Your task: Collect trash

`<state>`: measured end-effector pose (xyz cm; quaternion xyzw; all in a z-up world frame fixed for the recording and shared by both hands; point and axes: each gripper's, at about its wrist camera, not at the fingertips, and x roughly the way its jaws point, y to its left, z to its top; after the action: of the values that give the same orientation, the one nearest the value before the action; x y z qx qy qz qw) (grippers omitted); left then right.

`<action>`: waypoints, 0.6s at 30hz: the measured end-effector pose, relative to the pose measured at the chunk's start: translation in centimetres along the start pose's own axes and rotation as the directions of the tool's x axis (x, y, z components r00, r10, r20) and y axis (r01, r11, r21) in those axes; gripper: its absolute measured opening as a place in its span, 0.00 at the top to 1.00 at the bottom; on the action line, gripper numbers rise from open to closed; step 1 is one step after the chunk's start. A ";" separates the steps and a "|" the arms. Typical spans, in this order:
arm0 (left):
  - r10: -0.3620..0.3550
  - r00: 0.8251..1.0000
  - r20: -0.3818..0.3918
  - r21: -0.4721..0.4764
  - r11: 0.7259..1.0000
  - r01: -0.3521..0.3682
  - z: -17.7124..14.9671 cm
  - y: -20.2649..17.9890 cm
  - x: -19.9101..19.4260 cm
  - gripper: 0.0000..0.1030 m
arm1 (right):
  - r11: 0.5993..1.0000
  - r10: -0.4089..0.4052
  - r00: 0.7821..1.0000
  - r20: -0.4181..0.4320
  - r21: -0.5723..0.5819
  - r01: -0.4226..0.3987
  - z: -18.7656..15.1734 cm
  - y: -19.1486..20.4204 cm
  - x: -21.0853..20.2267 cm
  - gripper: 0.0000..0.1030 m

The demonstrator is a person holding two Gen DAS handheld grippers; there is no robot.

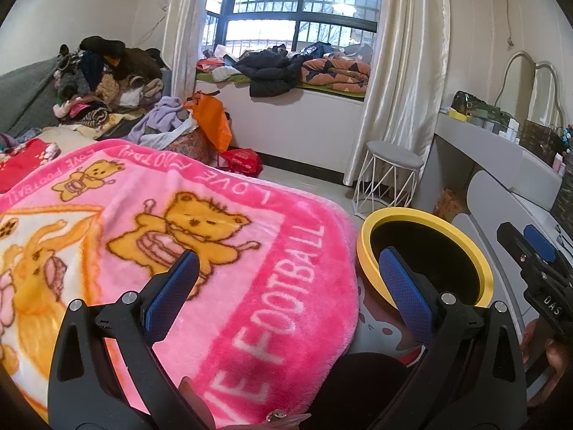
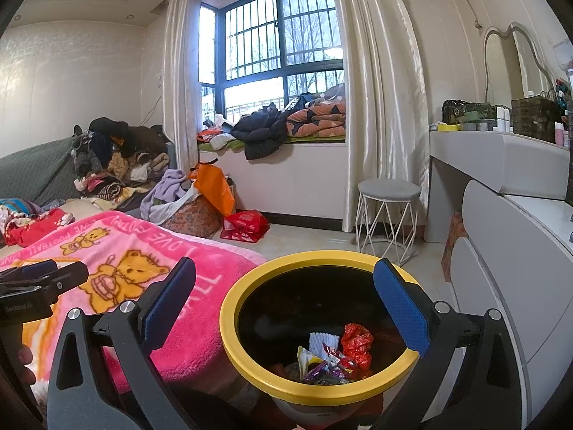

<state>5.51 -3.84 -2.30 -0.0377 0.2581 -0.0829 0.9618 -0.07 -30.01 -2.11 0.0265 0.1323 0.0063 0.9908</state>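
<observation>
Both the left hand-held gripper (image 1: 286, 286) and right hand-held gripper (image 2: 286, 297) are hanging wide open and empty, wrappers (image 2: 336, 354) already lying in the bin (image 2: 229, 326), so collecting is looking nearly finished.

Bed (image 1: 43, 136) carries a pink teddy-bear blanket (image 1: 222, 236) across its near end, a red cloth (image 1: 21, 161) just beyond it & a heap of clothes (image 1: 107, 82) at the far end. Floor (image 2: 304, 240) carries a yellow-rimmed bin (image 2: 229, 326) just beside the bed, a wire-legged stool (image 2: 388, 193) nr the curtain, a red bag (image 2: 245, 227) & an orange bag (image 2: 215, 186).
</observation>
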 end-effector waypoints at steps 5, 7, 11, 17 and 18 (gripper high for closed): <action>0.008 1.000 0.006 -0.002 1.000 -0.008 -0.1 -0.1 -0.1 0.10 | 1.000 0.000 1.000 -0.001 0.001 0.000 0.0 0.0 0.0 0.06; 0.014 1.000 0.002 -0.005 1.000 -0.014 0.0 -0.1 0.1 0.10 | 1.000 0.000 1.000 0.001 -0.001 0.000 0.0 0.0 0.0 0.06; 0.058 0.998 -0.009 -0.038 0.998 -0.058 -0.2 0.7 0.4 0.10 | 1.000 0.009 1.000 -0.005 -0.003 -0.009 0.1 0.1 0.1 0.06; 0.177 0.984 -0.017 -0.196 0.964 -0.177 0.1 7.0 -1.3 0.10 | 0.990 0.132 0.991 -0.031 -0.040 -0.133 1.8 4.2 1.2 0.06; 0.197 0.980 -0.020 -0.229 0.954 -0.196 0.0 8.7 -1.7 0.10 | 0.976 0.209 0.976 -0.055 -0.057 -0.212 2.4 6.5 1.8 0.06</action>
<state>5.26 5.00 -2.43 -0.1229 0.2670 0.0434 0.9549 2.27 -23.64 0.06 0.0093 0.1527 0.1159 0.9814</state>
